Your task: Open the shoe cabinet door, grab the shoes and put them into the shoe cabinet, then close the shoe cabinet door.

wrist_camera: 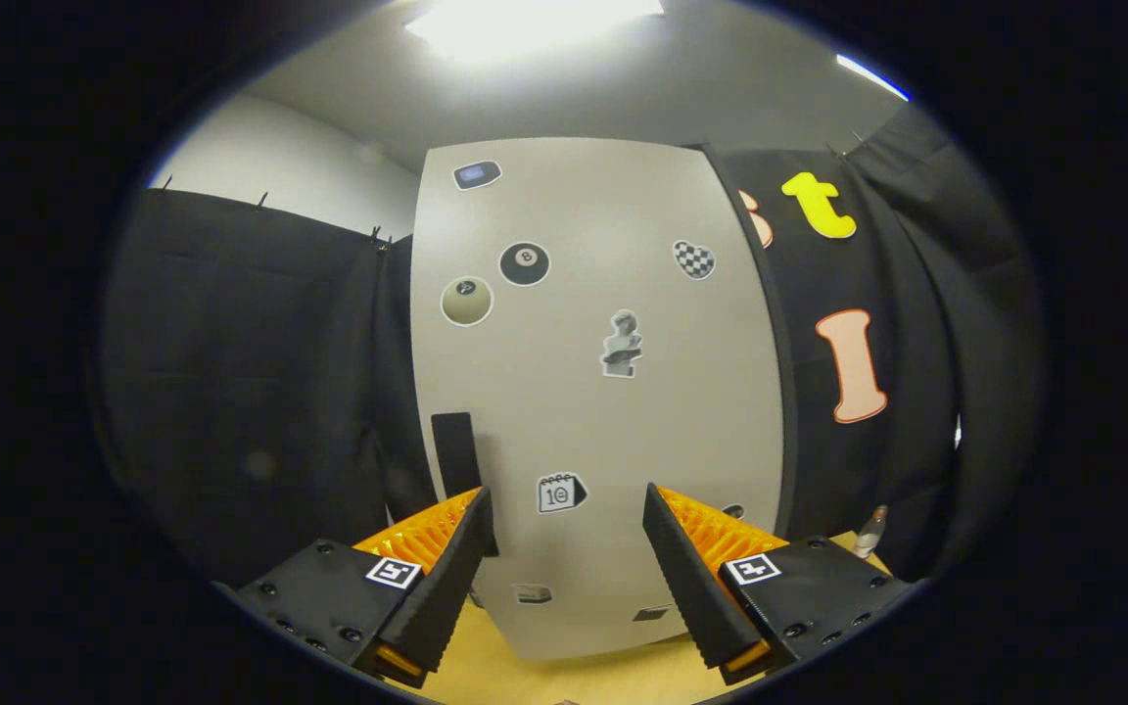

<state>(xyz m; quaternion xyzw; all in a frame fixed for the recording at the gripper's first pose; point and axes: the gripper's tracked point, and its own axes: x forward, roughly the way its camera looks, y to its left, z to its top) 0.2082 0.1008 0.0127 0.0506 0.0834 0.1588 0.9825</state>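
A tall pale shoe cabinet door [593, 392] stands shut straight ahead of me, dotted with several stickers. A dark vertical handle [454, 452] sits near the door's left edge, just above and beyond my left fingertip. My gripper [564, 509] is open, fingers wide apart, with nothing between them but the lower part of the door beyond. The fingertips stand close to the door face; whether they touch it I cannot tell.
The cabinet rests on a yellow wooden surface [564, 676] below my fingers. Black cloth walls [251, 392] flank the cabinet on both sides. A small bottle-like object [872, 531] stands low at the right, beside the cabinet's base.
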